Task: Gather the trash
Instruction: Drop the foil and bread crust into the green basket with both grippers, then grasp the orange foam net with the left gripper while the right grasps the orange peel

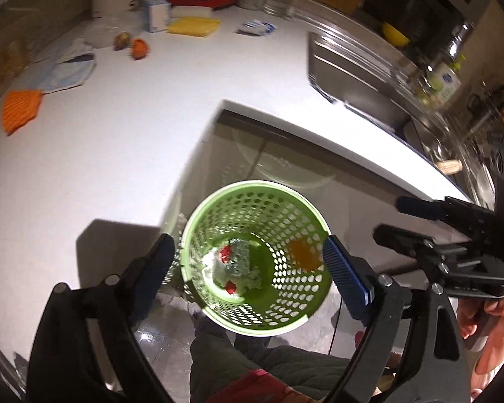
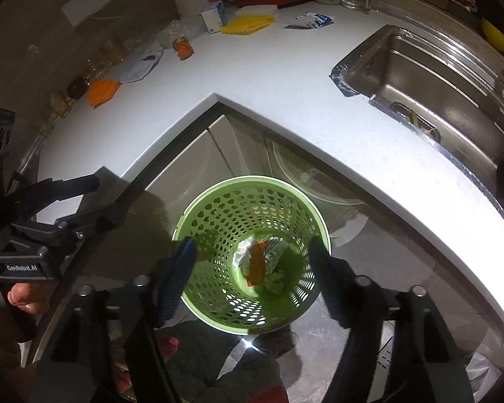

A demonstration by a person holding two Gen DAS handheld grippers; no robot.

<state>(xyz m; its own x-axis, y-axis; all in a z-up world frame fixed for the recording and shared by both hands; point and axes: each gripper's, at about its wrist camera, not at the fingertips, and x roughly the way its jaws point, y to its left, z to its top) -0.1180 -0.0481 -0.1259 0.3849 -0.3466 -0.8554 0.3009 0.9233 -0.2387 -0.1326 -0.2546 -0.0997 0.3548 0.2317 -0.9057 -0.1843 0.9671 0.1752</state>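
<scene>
**Both grippers spread over the green bin**

The green bin (image 1: 257, 258) stands on the floor in the inner corner of the white counter (image 1: 124, 141), mouth up, its long axis upright, so both wrist cameras look straight down into it. Its perforated wall tapers toward the bottom. On the bottom lies a crumpled wad of paper and foil (image 2: 263, 258) with red bits in it. An orange scrap (image 2: 256, 265) shows inside the bin too — in the right wrist view lengthwise over the wad, in the left wrist view blurred near the bin's right wall; whether it has landed I cannot tell.

The left gripper (image 1: 248, 265) hangs over the bin with its jaws spread wide, one finger outside the bin's left rim, the other at the right rim, nothing between the pads. The right gripper (image 2: 253, 268) also stands released over the bin, its fingers about as far apart as the rim and empty.

Behind the bin the cabinet doors meet at the corner, and the counter edge overhangs them — the bin's near side faces open floor. Beyond the bin on the counter lie an orange net (image 1: 20, 109) and a yellow cloth (image 1: 193, 26); the sink (image 2: 447, 90) is to the bin's far right.
</scene>
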